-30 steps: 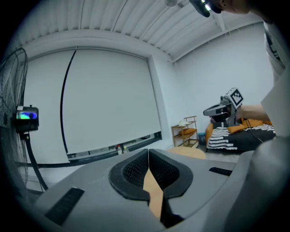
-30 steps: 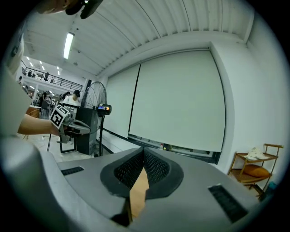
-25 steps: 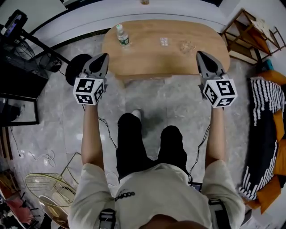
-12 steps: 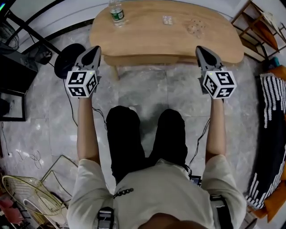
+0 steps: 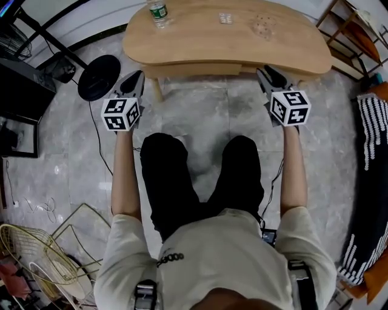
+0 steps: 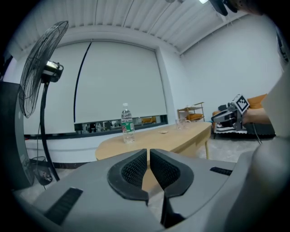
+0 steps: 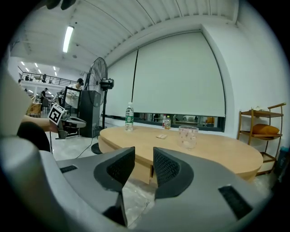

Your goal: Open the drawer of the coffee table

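I have both claws held low on the near side of the coffee table (image 5: pixel 230 45), well above my knees in the head view. My left claw (image 5: pixel 137 75) is clenched, its pads pressed together with nothing between them. It sits just off the table's near left corner, beside the leg (image 5: pixel 157 91) and apart from the wood.

My right claw (image 5: pixel 262 71) is opening, and the gap between its pads holds nothing. Its tip lies close under the table's near edge toward the right end; I cannot tell whether it touches.

I take the drawer (image 5: pixel 200 69) to be the pale band under the tabletop. It runs between the two claws, and through the right claw's gap it lies just ahead.

A bottle (image 5: pixel 157 12), a glass (image 5: pixel 262 25) and a small packet (image 5: pixel 225 18) rest on the tabletop. A black fan base (image 5: pixel 100 77) stands on the floor just left of my left claw.
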{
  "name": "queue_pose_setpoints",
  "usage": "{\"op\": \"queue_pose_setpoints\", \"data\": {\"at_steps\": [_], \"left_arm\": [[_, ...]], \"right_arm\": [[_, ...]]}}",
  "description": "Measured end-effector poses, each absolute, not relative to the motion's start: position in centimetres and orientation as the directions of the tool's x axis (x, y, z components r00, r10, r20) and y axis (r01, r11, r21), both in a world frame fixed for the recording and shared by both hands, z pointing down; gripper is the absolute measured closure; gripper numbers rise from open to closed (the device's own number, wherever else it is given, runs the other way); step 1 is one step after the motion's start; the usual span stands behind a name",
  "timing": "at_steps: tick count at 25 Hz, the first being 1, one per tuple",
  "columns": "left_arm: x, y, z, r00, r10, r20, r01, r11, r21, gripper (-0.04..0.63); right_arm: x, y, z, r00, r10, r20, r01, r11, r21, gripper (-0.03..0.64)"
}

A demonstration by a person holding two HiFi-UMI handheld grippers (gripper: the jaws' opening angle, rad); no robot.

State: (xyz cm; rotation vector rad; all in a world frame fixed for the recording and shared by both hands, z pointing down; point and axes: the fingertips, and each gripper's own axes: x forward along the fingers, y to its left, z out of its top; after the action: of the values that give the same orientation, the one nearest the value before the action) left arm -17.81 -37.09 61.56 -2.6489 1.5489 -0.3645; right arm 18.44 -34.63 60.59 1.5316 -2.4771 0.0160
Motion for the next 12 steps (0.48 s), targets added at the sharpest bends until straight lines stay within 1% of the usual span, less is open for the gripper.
{"op": "queue_pose_setpoints", "data": {"at_steps": [1,2,5,7,10,12], "left_arm": [[-17.8,-37.1,62.1,0.472,-0.862,0.185,-0.852,-0.5,-0.155,0.563],[-17.7,-37.1,62.7,0.475,-0.858,0.195,-0.851,-0.505,-0.147,0.539],[-17.7,-37.7,64.6,0.479,-0.847,0.23,-0.849,-0.514,-0.126,0.449],[-17.8,-38.0,65.9,0.474,-0.846,0.246,-0.853,-0.51,-0.113,0.418],[-18.3,-38.6,67.5,0.461,-0.847,0.264,-0.861,-0.499,-0.098,0.387],[-18.6,-39.2,68.5,0.451,-0.848,0.278,-0.865,-0.492,-0.097,0.348]], "right_arm": [[18.4,-34.7,61.1,-0.429,-0.88,0.205,-0.884,0.455,0.105,0.506],[18.4,-34.7,61.6,-0.429,-0.878,0.211,-0.884,0.456,0.101,0.497],[18.2,-35.1,63.0,-0.433,-0.872,0.227,-0.882,0.462,0.093,0.466],[17.8,-35.5,64.1,-0.441,-0.864,0.243,-0.878,0.471,0.084,0.448],[17.2,-36.1,65.9,-0.457,-0.845,0.277,-0.868,0.492,0.069,0.403],[16.9,-36.7,67.0,-0.467,-0.834,0.294,-0.861,0.504,0.061,0.38]]}}
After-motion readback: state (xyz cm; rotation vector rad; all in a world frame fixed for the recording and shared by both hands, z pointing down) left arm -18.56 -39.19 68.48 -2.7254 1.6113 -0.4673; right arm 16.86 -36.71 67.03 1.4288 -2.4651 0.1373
